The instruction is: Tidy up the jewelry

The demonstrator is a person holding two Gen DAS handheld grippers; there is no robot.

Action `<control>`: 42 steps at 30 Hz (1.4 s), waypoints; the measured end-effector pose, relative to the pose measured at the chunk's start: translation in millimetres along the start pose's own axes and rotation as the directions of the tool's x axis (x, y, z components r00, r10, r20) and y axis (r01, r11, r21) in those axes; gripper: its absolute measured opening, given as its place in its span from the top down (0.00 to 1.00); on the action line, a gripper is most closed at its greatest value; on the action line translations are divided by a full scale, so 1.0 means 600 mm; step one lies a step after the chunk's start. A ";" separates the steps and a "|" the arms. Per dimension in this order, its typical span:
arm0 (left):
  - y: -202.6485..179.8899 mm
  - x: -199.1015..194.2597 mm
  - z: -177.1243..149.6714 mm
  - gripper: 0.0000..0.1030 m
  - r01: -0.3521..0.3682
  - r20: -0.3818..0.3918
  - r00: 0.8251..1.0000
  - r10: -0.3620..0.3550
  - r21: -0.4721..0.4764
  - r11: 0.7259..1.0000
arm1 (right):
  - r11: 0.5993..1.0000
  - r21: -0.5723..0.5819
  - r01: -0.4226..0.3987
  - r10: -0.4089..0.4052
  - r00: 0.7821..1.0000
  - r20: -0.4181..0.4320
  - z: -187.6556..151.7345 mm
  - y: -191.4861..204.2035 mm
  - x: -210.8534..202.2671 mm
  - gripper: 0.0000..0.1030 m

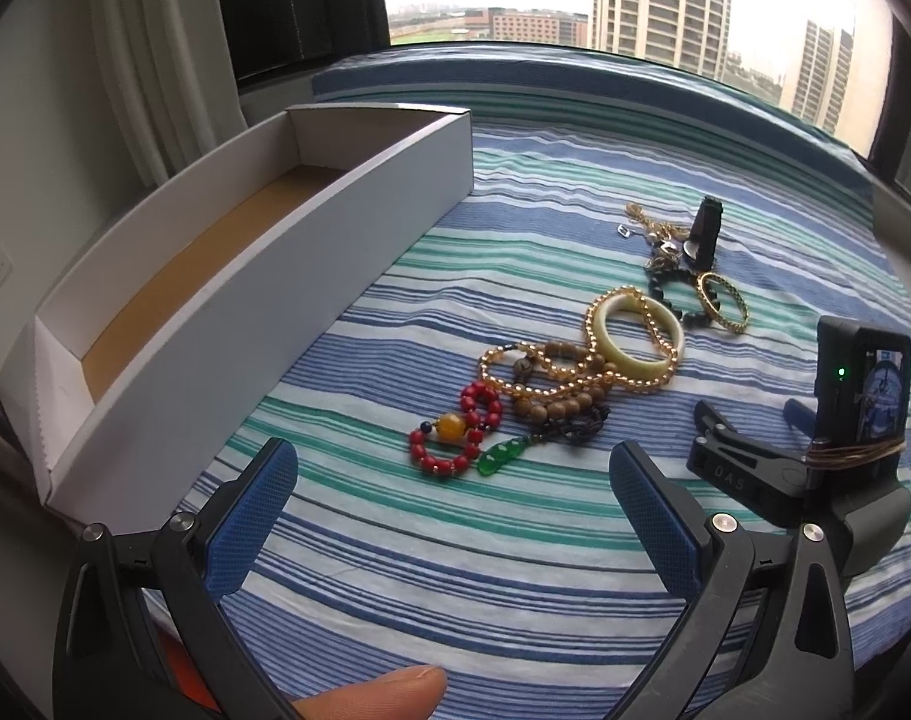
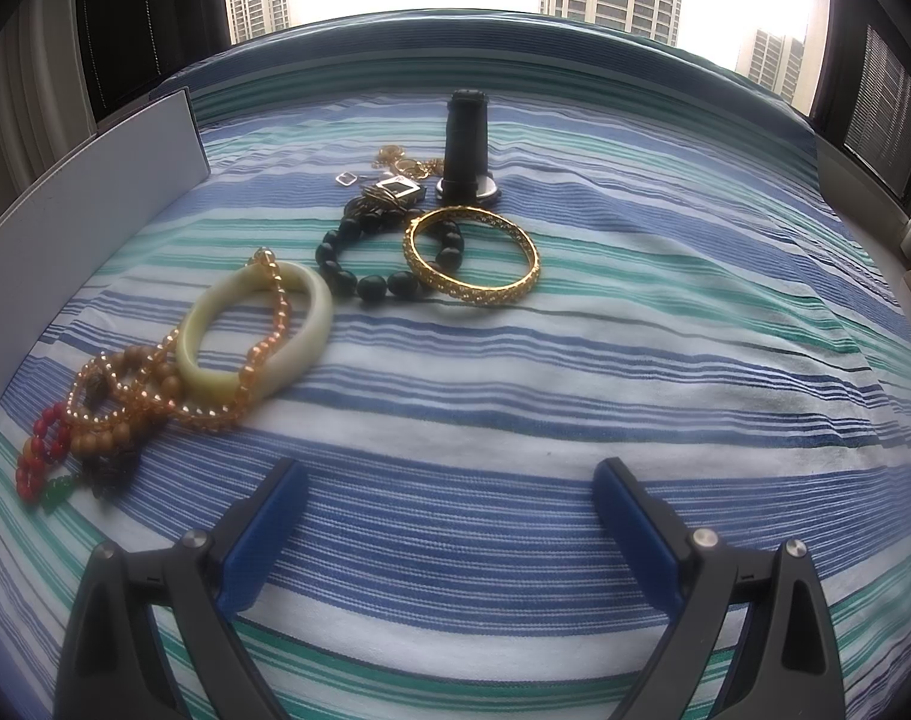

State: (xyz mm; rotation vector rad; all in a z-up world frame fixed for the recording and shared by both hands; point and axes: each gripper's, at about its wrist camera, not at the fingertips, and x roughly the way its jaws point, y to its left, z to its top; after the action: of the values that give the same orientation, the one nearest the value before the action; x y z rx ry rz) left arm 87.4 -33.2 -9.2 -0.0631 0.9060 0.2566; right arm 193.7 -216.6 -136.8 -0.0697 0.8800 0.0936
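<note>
Jewelry lies in a loose row on the striped cloth [image 1: 455, 540]. A red bead bracelet [image 1: 455, 432] with an orange bead lies nearest my open, empty left gripper [image 1: 452, 483]. Beyond it are a wooden bead strand [image 1: 566, 402], an amber bead necklace [image 1: 629, 354] and a cream bangle [image 1: 638, 339], which also shows in the right wrist view [image 2: 257, 336]. A gold bangle [image 2: 473, 255] overlaps a dark bead bracelet [image 2: 359, 264], with a black watch [image 2: 467, 144] and gold chains [image 2: 404, 168] behind. My right gripper [image 2: 449, 483] is open and empty, short of the gold bangle.
A long white cardboard box [image 1: 245, 282], open and with a brown floor, stands at the left; its wall shows in the right wrist view [image 2: 77, 204]. The right gripper's body [image 1: 815, 450] sits at the right. A window lies beyond the bed's far edge.
</note>
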 end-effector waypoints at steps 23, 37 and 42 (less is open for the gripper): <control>-0.017 0.000 -0.005 0.00 0.010 -0.016 1.000 -0.010 0.038 0.999 | 1.000 0.000 -0.001 0.001 1.000 0.000 0.001 -0.001 -0.001 0.05; -0.022 -0.002 -0.004 0.00 0.013 -0.015 1.000 -0.013 0.045 0.999 | 1.000 0.001 -0.002 0.002 1.000 -0.001 0.001 -0.001 -0.001 0.05; -0.019 0.000 -0.002 0.00 0.013 -0.017 1.000 -0.012 0.036 0.999 | 1.000 0.001 -0.002 0.002 1.000 -0.001 0.001 -0.001 -0.001 0.05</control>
State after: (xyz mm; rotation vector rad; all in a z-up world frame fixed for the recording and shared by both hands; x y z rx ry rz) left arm 89.2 -44.4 -10.6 -0.0377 0.9261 0.2284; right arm 193.9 -217.1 -135.9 -0.0683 0.8810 0.0948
